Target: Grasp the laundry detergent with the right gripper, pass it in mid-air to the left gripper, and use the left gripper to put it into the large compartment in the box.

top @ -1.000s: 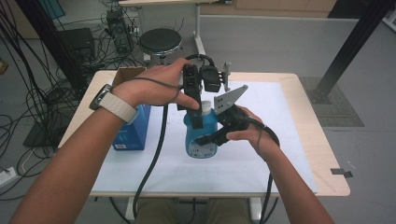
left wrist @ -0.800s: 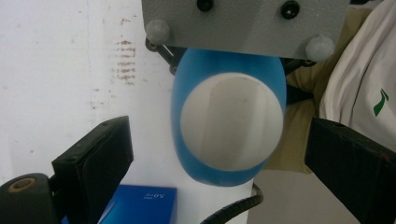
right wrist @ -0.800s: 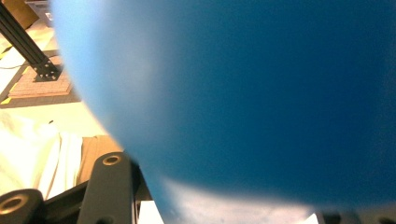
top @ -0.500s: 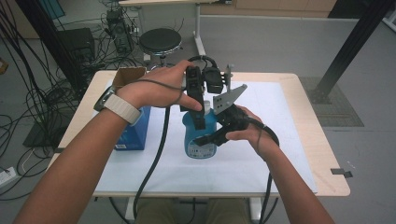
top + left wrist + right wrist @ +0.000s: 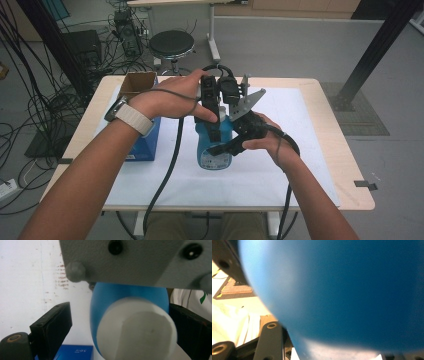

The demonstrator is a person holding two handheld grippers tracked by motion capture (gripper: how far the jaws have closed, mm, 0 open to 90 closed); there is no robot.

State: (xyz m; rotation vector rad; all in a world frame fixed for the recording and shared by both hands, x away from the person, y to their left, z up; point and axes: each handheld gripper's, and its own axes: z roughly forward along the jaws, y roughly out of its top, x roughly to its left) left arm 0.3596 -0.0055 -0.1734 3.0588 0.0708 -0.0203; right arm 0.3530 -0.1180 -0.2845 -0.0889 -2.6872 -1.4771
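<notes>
A blue bottle (image 5: 215,152) with a white cap (image 5: 136,330) stands upright on the white mat (image 5: 280,170) at the table's middle. My right gripper (image 5: 222,147) comes in from the right and is shut on the bottle's body, which looms close in the right gripper view as a blue wall (image 5: 349,295) beside one black finger (image 5: 270,340). My left gripper (image 5: 214,131) points down over the bottle's top. In the left gripper view its jaws straddle the cap, with a clear gap at the left finger (image 5: 51,327). The right gripper's grey plate (image 5: 125,262) hangs just above.
A blue box (image 5: 142,137) lies left of the bottle, with an open cardboard box (image 5: 137,82) behind it. Beyond the table's far edge stand a black stool (image 5: 171,45) and a table leg, with tangled cables on the floor at the left.
My left gripper has shifted slightly right and down, so its jaws now cover the white cap. The right gripper and the bottle have stayed put.
</notes>
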